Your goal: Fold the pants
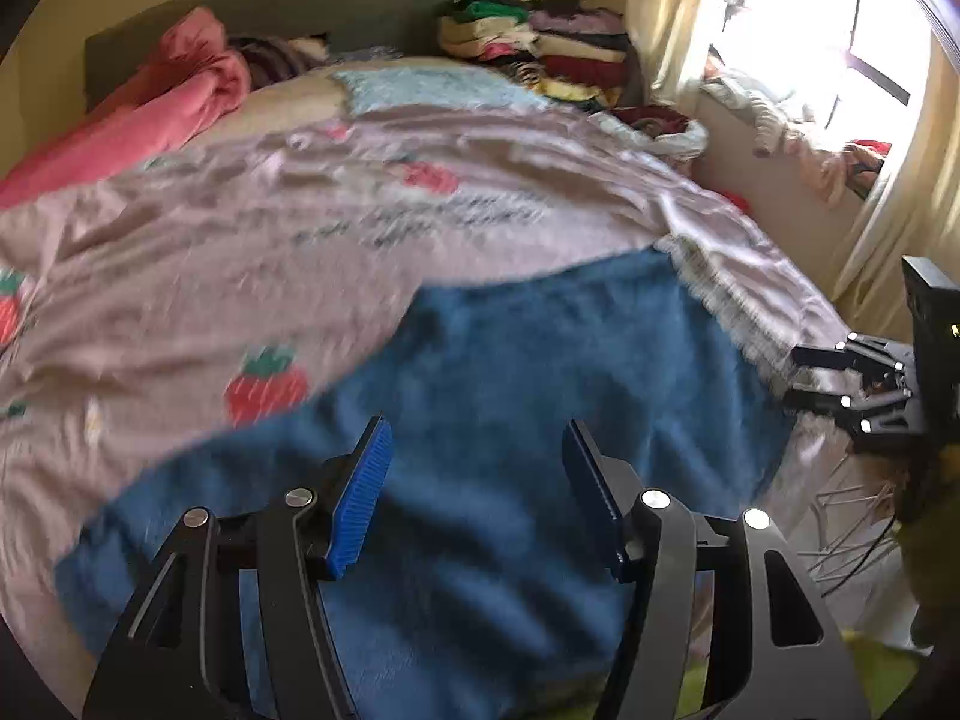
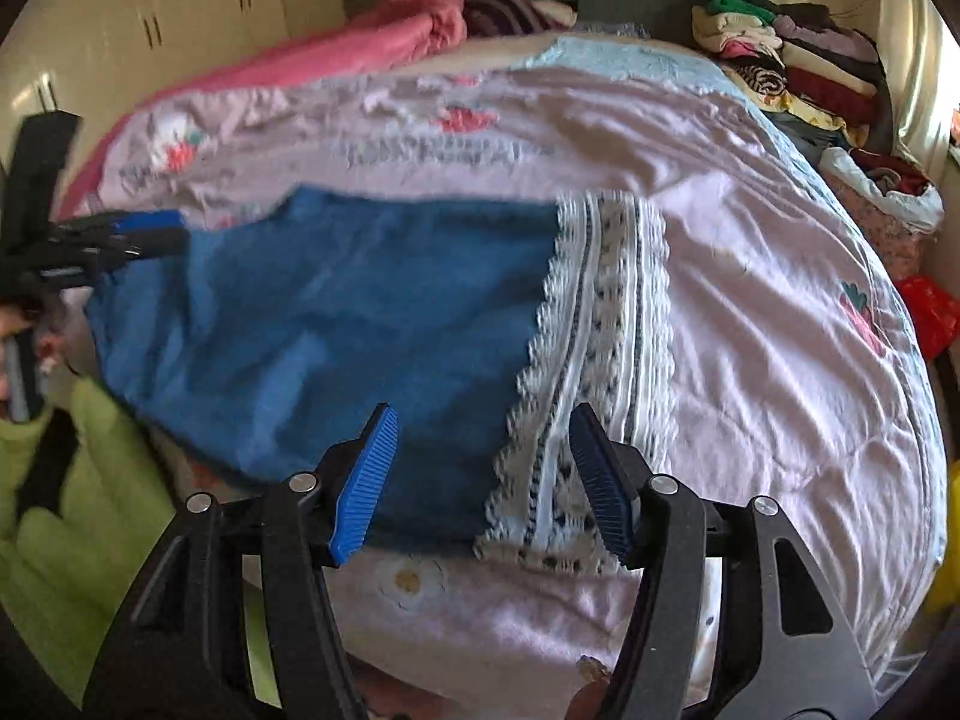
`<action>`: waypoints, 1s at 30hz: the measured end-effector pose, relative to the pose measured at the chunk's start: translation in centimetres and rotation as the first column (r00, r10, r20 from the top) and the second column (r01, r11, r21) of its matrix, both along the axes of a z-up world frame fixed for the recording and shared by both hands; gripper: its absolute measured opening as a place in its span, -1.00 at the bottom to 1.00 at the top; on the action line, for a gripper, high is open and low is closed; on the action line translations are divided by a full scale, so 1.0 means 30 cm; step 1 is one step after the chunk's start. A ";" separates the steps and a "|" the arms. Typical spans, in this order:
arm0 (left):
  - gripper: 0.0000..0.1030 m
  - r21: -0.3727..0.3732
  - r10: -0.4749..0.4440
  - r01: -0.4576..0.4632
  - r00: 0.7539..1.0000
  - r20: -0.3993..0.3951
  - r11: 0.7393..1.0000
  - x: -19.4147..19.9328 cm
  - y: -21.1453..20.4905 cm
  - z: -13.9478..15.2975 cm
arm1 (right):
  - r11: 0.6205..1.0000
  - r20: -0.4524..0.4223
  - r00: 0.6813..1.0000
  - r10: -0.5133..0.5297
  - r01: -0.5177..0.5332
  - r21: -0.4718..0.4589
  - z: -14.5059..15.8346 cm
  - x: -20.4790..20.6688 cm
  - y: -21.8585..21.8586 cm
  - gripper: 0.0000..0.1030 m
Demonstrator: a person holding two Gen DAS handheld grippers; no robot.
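Both claws, left claw (image 1: 477, 495) and right claw (image 2: 483, 480), hang released, empty, over the blue pants (image 2: 336, 312) lying flat on the bed (image 2: 780, 300). Cloth looks soft, light, limp; best pinched at the lace hem (image 2: 600, 324) or opposite edge.

It was a home bedroom: a bed (image 1: 180, 312) spread with a pale pink strawberry-print quilt (image 2: 780, 252), a crumpled pink blanket (image 1: 180, 90) by the grey headboard (image 1: 270, 6), stacked folded clothes (image 1: 558, 48), cream wardrobe doors (image 2: 150, 18) and a curtained window (image 1: 798, 18).

bed (image 2: 780, 312), pink quilt (image 2: 750, 228), blue pants (image 2: 336, 324)
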State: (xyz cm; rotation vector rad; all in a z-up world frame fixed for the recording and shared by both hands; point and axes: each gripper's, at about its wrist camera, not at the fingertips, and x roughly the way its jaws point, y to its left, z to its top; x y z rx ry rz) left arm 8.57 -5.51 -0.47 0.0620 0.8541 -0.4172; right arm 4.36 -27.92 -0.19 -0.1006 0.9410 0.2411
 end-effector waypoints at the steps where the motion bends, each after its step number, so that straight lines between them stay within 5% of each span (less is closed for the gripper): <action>1: 0.13 0.023 0.037 -0.037 0.999 -0.020 0.999 -0.026 0.040 -0.031 | 1.000 -0.023 1.000 -0.009 0.009 -0.011 -0.019 0.002 -0.004 0.02; 6: 0.13 0.161 0.206 -0.196 0.977 -0.049 0.967 -0.090 0.196 -0.149 | 0.998 -0.077 0.995 -0.066 0.066 -0.010 -0.066 -0.004 -0.045 0.02; 10: 0.13 0.065 0.211 -0.207 0.975 -0.065 0.976 -0.110 0.307 -0.171 | 0.997 -0.086 0.994 -0.071 0.070 -0.020 -0.076 -0.030 -0.058 0.02; 20: 0.12 -0.005 0.198 -0.199 0.979 -0.043 0.980 -0.101 0.342 -0.192 | 0.997 -0.061 0.996 -0.066 0.063 -0.044 -0.098 -0.046 -0.061 0.02; 22: 0.30 0.003 0.196 -0.196 0.980 -0.036 0.981 -0.109 0.316 -0.163 | 0.998 -0.044 0.997 -0.065 0.065 -0.010 -0.061 -0.052 -0.068 0.04; 24: 0.74 -0.002 0.172 -0.172 0.985 -0.009 0.985 -0.127 0.283 -0.119 | 0.997 -0.001 0.998 -0.069 0.069 0.032 -0.009 -0.064 -0.079 0.15; 30: 0.91 0.070 0.071 -0.075 0.996 0.061 0.995 -0.119 0.126 -0.006 | 0.989 0.052 0.991 -0.120 0.114 0.094 0.076 -0.081 -0.125 0.39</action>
